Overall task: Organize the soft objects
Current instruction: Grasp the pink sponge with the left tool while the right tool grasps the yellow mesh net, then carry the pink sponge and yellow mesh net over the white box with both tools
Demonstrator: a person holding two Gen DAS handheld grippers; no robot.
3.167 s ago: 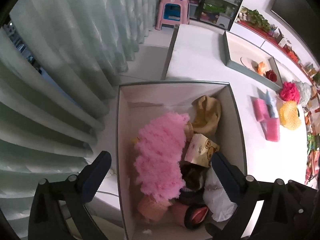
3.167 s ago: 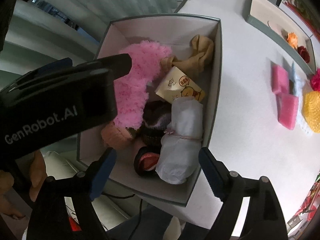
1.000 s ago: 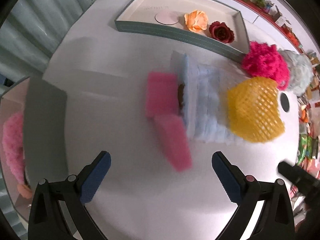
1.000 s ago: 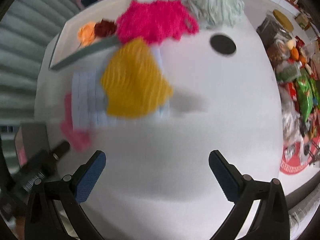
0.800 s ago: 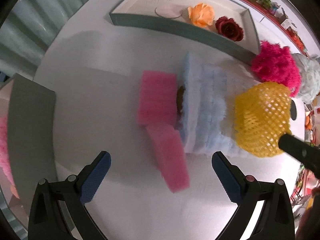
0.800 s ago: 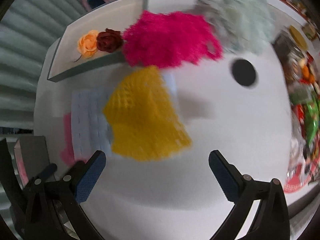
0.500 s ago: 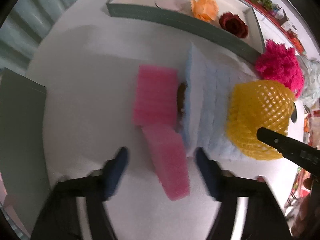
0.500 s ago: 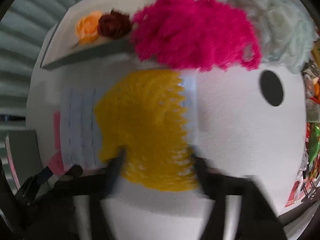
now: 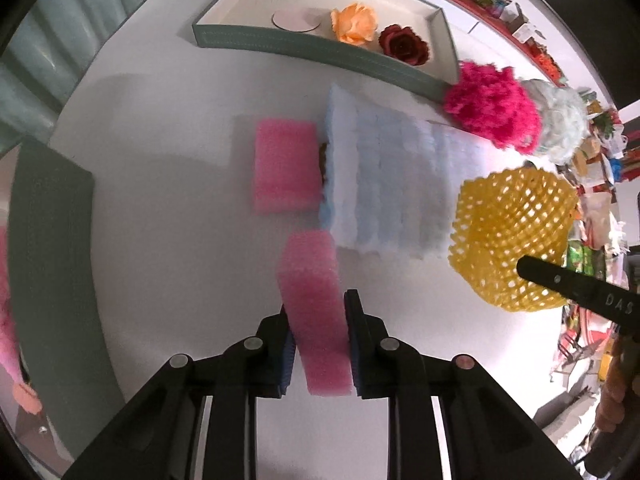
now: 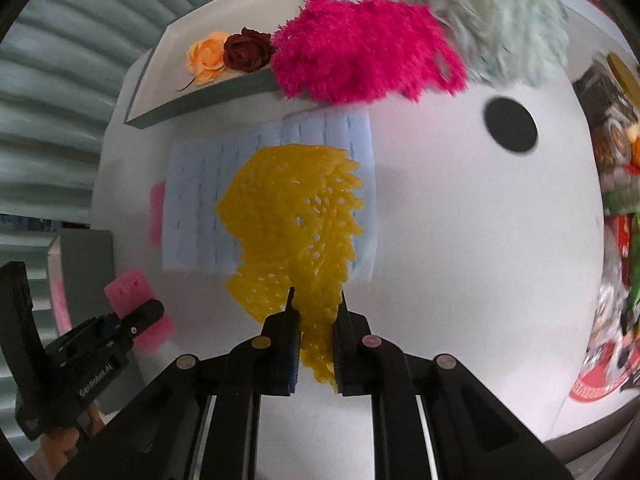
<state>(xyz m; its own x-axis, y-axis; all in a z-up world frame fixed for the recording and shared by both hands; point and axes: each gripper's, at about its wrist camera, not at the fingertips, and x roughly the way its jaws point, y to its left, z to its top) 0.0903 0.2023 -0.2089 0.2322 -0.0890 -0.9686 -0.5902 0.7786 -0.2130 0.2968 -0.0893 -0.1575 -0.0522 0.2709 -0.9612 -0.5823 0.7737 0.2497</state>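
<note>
My left gripper (image 9: pixel 318 308) is shut on the near end of a pink foam sponge (image 9: pixel 310 264), which sticks out forward between its pads. A second pink sponge (image 9: pixel 286 164) lies flat on the white table beside a pale blue foam sheet (image 9: pixel 384 180). The jaws of my right gripper (image 10: pixel 317 300) are closing and its pads squeeze the lower edge of a yellow foam net (image 10: pixel 292 216), which rests partly on the blue sheet (image 10: pixel 192 208). The right wrist view shows the left gripper (image 10: pixel 136 316) with its sponge (image 10: pixel 128 290) at the lower left.
A shallow grey-green tray (image 9: pixel 312 50) at the back holds an orange flower (image 9: pixel 354 26) and a dark red flower (image 9: pixel 404 44). Beside it lie a magenta fluffy piece (image 10: pixel 360 52) and a pale green one (image 10: pixel 492 16). A grey box wall (image 9: pixel 52 240) stands left. Snack packets (image 10: pixel 616 200) crowd the right edge.
Both grippers came from the box to the table's middle and went from wide open to closed, the left onto the pink sponge, the right onto the yellow net.
</note>
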